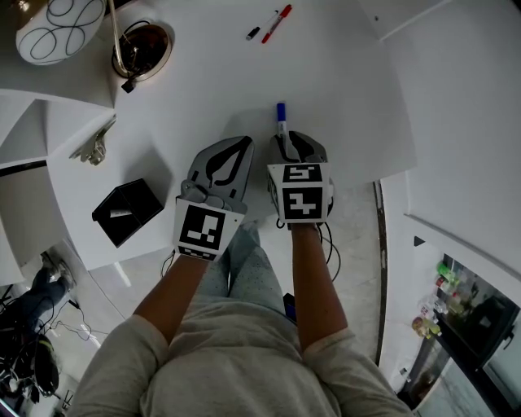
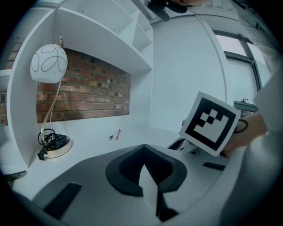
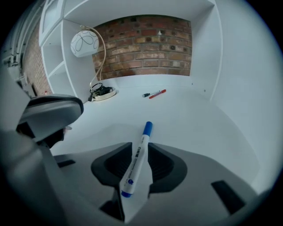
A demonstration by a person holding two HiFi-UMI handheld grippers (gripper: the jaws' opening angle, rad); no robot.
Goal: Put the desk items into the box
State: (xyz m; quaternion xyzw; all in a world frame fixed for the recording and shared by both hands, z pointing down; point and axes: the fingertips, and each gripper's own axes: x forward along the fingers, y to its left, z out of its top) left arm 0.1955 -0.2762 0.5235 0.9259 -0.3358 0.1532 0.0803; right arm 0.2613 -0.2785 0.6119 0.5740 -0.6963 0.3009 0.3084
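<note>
— Well, why is the right gripper (image 1: pixel 286 143) tipped nose-down onto the white desk (image 1: pixel 350 73)?
— It straddles the white marker with the blue cap (image 1: pixel 281 112). Its jaws stand apart on either side of the barrel without squeezing, and the cap pokes out toward twelve o'clock. I'd say the marker rests on the desk, ready to be pinched.
— And the left gripper (image 1: pixel 234 148)?
— Clenched on nothing, parked just beside its partner at nine o'clock. It's keeping out of the way, I'd guess.
— Where does the marker go?
— Into the open black rectangular box (image 1: pixel 128 210), further out at nine o'clock by the desk edge. The red pen (image 1: pixel 278 22) and a small black piece (image 1: pixel 253 33) lie well apart at twelve, not yet boxed.
</note>
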